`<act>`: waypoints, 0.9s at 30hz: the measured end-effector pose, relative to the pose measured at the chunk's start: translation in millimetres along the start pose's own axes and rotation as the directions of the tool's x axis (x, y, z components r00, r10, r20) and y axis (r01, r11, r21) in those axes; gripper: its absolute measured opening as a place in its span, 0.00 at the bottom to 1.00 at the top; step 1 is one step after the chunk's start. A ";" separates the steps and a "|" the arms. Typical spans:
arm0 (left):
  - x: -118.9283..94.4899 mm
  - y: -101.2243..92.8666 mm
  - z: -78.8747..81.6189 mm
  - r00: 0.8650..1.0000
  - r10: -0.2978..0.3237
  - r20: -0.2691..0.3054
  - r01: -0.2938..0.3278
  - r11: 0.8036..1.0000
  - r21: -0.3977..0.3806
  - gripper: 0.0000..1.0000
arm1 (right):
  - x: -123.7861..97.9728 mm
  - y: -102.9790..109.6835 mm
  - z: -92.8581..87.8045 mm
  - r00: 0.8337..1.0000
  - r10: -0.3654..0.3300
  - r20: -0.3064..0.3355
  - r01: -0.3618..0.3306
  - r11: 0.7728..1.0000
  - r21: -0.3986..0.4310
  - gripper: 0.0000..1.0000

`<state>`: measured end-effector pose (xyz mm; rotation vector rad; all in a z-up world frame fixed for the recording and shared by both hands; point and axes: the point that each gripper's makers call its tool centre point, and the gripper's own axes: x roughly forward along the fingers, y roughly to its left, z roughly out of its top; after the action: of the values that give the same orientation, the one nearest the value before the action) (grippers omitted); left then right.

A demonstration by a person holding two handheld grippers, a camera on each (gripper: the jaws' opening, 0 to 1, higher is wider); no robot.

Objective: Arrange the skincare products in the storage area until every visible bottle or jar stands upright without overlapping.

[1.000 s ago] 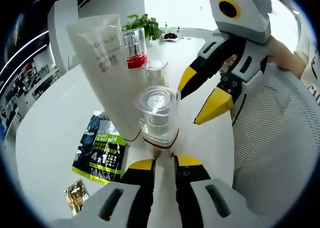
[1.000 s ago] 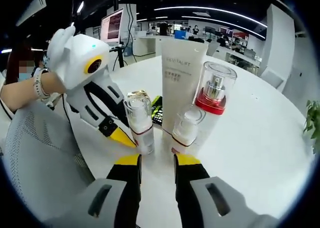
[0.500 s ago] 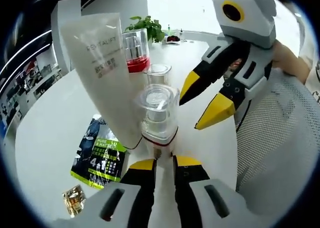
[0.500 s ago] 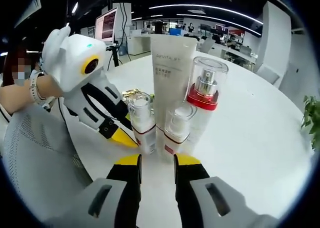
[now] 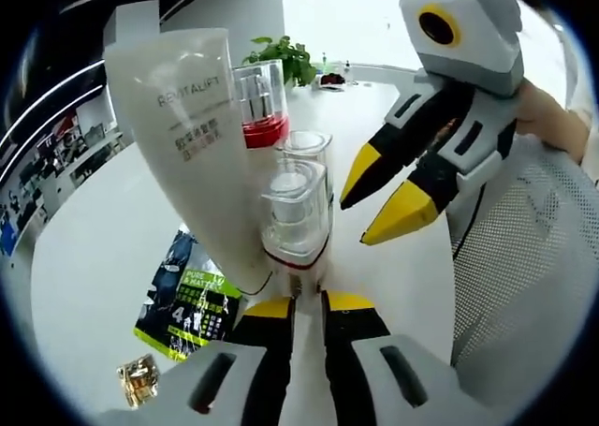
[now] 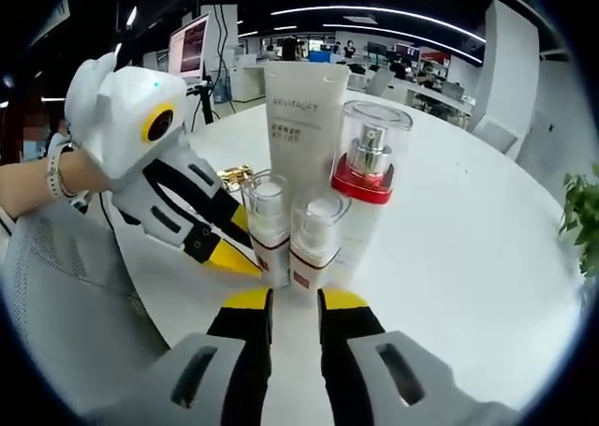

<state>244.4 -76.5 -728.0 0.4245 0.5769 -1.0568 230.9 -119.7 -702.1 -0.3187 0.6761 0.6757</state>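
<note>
Closer now, four skincare products are standing upright, clustered on the white table (image 6: 468,257): tube (image 6: 301,117), red-collared pump bottle (image 6: 367,197), two small bottles (image 6: 312,243). My grippers (image 5: 307,304) (image 6: 294,300) are nearly closed, gripping nothing.

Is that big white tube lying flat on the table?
No, the white tube stands upright behind the small pump bottles on the table.

Both views are bright and sharp at the centre, bending strongly toward the edges. In the left gripper view, daylight from twelve o'clock washes out the far table (image 5: 393,80). In the right gripper view, ceiling light strips (image 6: 374,16) glow over a dim background, and shadows stay soft.
</note>
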 end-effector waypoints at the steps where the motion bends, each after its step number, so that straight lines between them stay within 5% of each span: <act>1: 0.3 0.0 0.0 1.000 0.001 0.001 -0.001 1.000 -0.001 0.08 | 0.5 -0.8 0.4 1.000 -0.001 0.001 0.001 1.000 0.003 0.18; 27: 2.7 2.7 6.1 0.999 0.035 0.023 -0.034 0.999 -0.006 0.06 | 9.7 -15.8 1.1 0.998 -0.067 -0.009 0.066 0.997 -0.045 0.08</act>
<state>249.3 -80.7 -724.8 0.4156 0.5499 -1.0257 247.5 -126.3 -706.8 -0.3845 0.6586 0.6264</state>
